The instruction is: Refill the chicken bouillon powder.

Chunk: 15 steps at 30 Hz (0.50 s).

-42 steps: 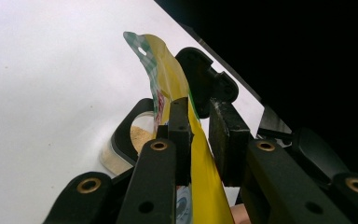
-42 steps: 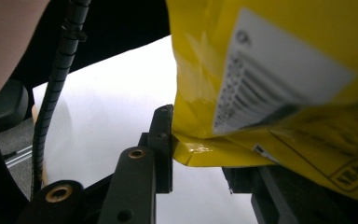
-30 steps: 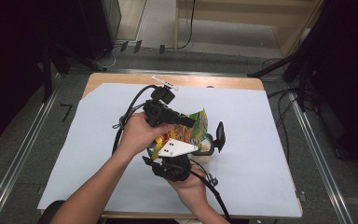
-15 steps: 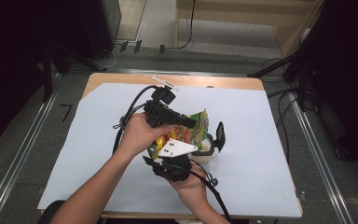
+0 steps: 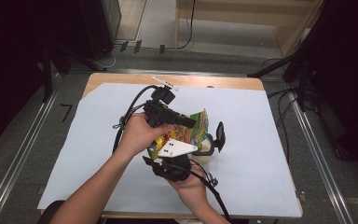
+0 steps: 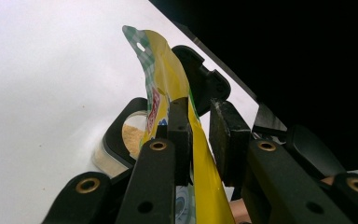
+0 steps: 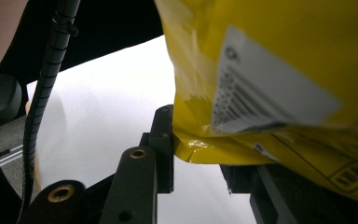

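High view: nothing budged lately. Left gripper [image 5: 189,122] clamped on yellow packet [image 5: 193,131], right gripper [image 7: 200,154] pinching its bottom corner, jar [image 6: 126,140] just below. Pouring probably ongoing.

The high view looks forward and down from above the table's [image 5: 261,196] 6 o'clock edge, well back, while the 2 gripper views sit very close, looking along their jaws at the yellow pouch [image 6: 168,84], which all 3 views share at table centre.
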Motion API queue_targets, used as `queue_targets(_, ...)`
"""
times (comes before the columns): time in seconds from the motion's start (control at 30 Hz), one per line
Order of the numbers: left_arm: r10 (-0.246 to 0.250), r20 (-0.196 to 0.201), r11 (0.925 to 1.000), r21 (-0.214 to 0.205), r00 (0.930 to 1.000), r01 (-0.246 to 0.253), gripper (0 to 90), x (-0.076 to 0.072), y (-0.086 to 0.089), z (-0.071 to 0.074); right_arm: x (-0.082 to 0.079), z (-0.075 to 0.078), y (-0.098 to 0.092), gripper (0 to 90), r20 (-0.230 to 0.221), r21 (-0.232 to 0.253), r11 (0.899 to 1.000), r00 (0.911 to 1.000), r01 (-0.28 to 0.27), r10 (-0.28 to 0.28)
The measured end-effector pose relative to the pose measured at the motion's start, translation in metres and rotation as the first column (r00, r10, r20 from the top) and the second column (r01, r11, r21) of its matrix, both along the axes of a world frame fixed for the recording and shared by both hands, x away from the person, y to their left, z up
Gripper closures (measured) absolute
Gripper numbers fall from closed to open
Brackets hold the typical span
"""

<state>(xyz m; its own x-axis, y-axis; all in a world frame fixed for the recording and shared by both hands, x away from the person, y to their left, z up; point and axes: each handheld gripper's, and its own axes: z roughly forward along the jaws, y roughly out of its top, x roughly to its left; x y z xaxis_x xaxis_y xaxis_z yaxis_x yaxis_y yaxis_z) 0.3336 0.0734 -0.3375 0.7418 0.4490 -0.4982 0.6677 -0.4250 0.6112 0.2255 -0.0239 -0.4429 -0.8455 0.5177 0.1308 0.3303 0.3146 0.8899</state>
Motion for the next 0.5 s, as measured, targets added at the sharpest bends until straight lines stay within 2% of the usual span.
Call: queue_targets(0.5, 0.000, -0.002, 1.0000, 0.002, 1.0000, 0.000, 78.8, -0.0003, 0.0005, 0.0006, -0.0006, 0.0007, 0.0005, 70.6, 0.001, 0.002, 1.000, 1.0000, 0.000, 0.000)
